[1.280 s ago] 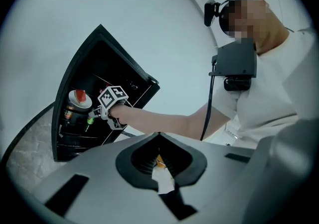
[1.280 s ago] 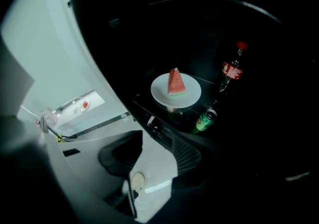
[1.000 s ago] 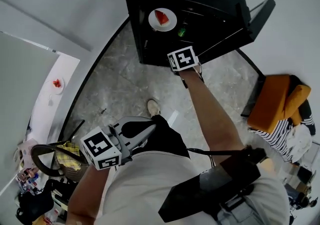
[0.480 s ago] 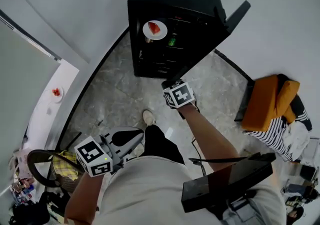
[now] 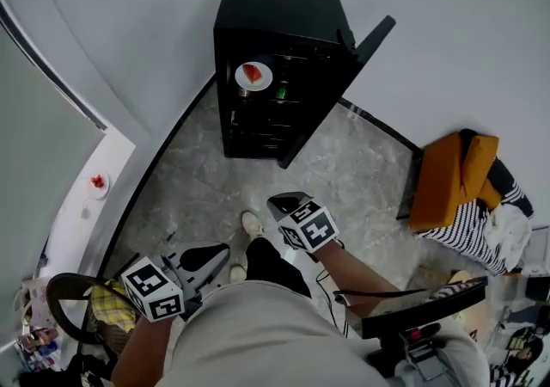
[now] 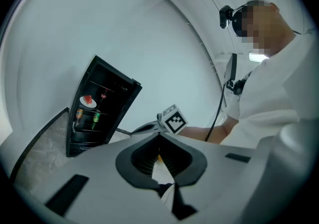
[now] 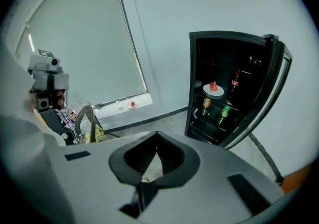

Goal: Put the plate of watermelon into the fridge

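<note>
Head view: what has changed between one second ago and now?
The right gripper drew back from the fridge toward the person, empty, jaws shut. The left gripper shifted back slightly too. The plate of watermelon stayed on its shelf; the door stayed open.

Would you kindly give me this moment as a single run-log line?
plate of watermelon: on shelf inside fridge | fridge door: open | left gripper: shut, empty | right gripper: shut, empty

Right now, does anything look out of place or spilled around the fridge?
Only the fridge door, which stands wide open. The plate of watermelon sits level inside the fridge; no spill shows on the floor. The left gripper and right gripper are shut, empty.
</note>
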Demonstrator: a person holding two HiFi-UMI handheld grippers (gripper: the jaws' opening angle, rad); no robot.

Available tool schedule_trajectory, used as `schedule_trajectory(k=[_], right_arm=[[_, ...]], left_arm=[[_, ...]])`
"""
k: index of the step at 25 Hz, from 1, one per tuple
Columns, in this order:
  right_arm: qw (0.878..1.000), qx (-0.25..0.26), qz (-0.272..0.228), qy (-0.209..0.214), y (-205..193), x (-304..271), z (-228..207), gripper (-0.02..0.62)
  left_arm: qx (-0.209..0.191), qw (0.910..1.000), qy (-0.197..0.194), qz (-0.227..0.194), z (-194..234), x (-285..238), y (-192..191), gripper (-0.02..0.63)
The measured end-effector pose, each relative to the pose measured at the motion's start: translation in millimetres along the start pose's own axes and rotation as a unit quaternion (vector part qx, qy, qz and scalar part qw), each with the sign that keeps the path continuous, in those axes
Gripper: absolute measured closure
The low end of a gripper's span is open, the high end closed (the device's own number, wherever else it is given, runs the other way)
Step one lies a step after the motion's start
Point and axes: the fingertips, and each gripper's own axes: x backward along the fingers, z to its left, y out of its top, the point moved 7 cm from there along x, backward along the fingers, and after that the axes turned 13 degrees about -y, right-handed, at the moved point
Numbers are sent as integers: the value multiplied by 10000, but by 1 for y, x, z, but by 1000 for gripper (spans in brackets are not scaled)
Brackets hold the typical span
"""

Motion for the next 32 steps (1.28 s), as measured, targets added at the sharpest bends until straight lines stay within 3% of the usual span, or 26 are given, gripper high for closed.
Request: schedule_trajectory(k=[11,20,32], right_arm=[[9951,137,-966,177,5,87,72,581],[9932,227,-1096,315,-6,104,111,581],[9902,535,-1181,513,-12,116,127,581]], left_arm=[[-337,9994,55,5,-26,33,-9,595],[-282,9995,122,-10,-37,55,-33,595],[-322,9990,219,-202,-53,58,-40,595]])
